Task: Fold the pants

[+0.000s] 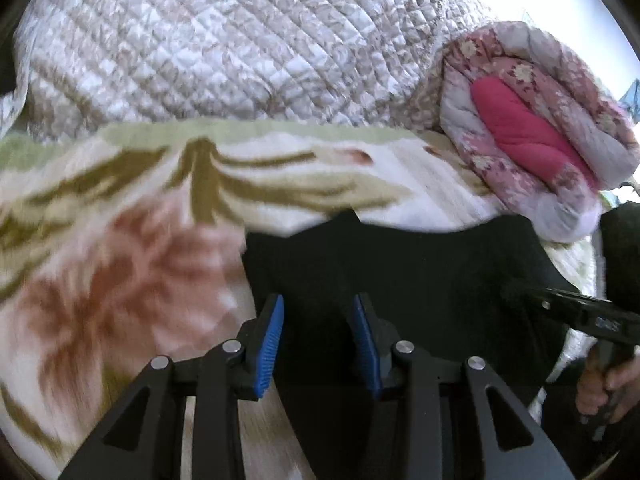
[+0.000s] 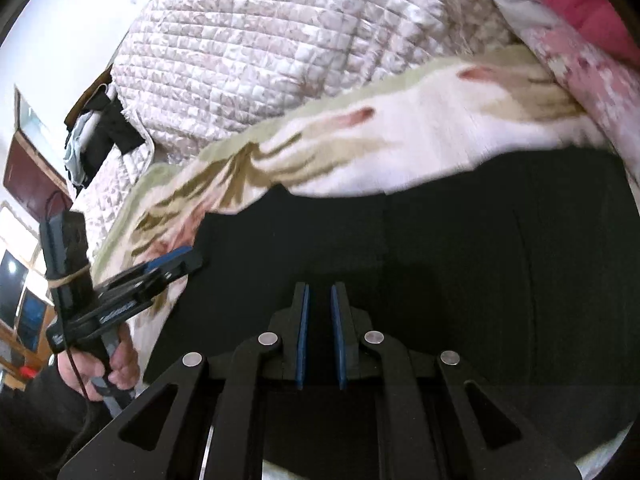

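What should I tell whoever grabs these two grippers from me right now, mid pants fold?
Left gripper: fingers open, nothing between them, hovering over the left edge of the black pants.
Right gripper: fingers a narrow gap apart, nothing visibly pinched, above the middle of the pants.
Pants: lying flat in a compact dark block on the floral blanket; quilted bedspread behind, rolled pink comforter to the right.
Done: they look at least partly folded; how many folds, I cannot tell.
Left: check the shape, likely one more fold, then smooth.

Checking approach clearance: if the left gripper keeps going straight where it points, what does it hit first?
Most likely the black pants: the left gripper aims down at them, nothing between; depth unclear.
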`<action>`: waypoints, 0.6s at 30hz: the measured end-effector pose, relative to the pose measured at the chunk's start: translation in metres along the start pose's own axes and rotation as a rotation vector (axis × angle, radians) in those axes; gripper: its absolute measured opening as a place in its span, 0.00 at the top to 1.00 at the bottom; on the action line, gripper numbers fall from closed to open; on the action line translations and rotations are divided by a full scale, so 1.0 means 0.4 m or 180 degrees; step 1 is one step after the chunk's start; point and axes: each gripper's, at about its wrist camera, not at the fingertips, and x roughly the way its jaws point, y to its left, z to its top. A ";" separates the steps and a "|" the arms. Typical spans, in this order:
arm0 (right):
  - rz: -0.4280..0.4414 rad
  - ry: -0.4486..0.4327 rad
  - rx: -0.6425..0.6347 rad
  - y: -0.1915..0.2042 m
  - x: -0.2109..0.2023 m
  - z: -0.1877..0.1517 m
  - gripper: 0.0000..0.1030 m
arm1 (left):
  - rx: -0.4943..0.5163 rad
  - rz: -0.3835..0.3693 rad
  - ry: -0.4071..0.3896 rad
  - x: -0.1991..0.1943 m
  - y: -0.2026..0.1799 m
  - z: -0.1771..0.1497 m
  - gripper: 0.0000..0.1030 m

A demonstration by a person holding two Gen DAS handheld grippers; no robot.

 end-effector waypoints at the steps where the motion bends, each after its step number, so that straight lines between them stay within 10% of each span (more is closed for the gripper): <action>1: 0.0002 0.0002 0.0015 -0.005 0.012 0.007 0.90 | 0.0001 0.0040 0.0007 0.019 0.007 0.014 0.63; 8: -0.0083 0.0077 0.0182 -0.051 0.036 -0.010 0.90 | -0.0085 0.0110 0.0082 0.093 0.043 0.031 0.62; 18: -0.0351 0.0066 -0.0191 0.037 -0.069 -0.171 0.89 | -0.0051 -0.0096 0.0032 -0.059 -0.013 -0.090 0.62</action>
